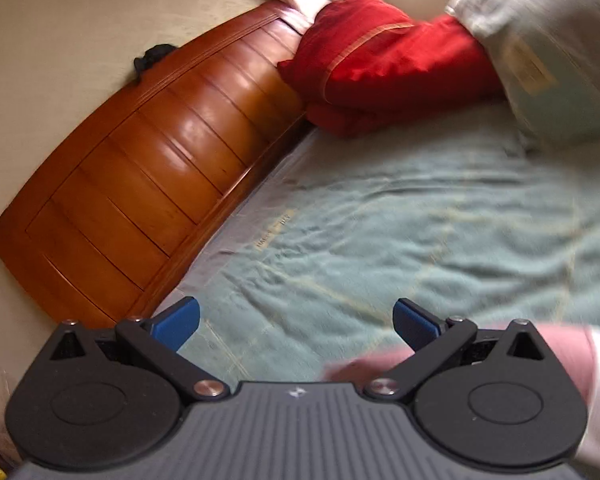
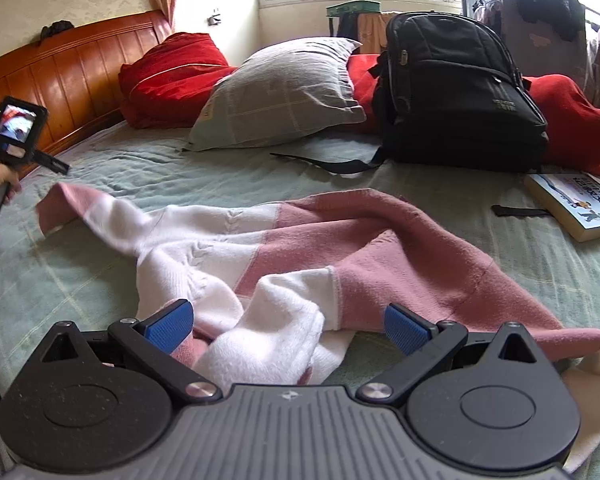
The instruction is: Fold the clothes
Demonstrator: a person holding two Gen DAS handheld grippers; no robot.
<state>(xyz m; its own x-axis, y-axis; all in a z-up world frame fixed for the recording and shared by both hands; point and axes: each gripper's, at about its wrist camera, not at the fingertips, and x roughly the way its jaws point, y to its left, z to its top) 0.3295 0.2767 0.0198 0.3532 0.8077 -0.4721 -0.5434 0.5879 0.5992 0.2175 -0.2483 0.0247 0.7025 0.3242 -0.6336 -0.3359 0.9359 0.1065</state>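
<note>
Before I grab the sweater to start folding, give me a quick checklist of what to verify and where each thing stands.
1. Right gripper open: ok, fingers spread wide.
2. Left gripper open: ok, nothing between the fingers.
3. Sweater in reach of the right gripper: ok, a white sleeve lies right between its fingers.
4. Sweater laid flat: not ok, it is crumpled, with sleeves bunched over the body.
5. Fold space free: not ok, a backpack, its strap and a book lie close on the bed.
6. Left gripper over the sweater: cannot tell, its view is blurred and shows only a pink edge.
</note>
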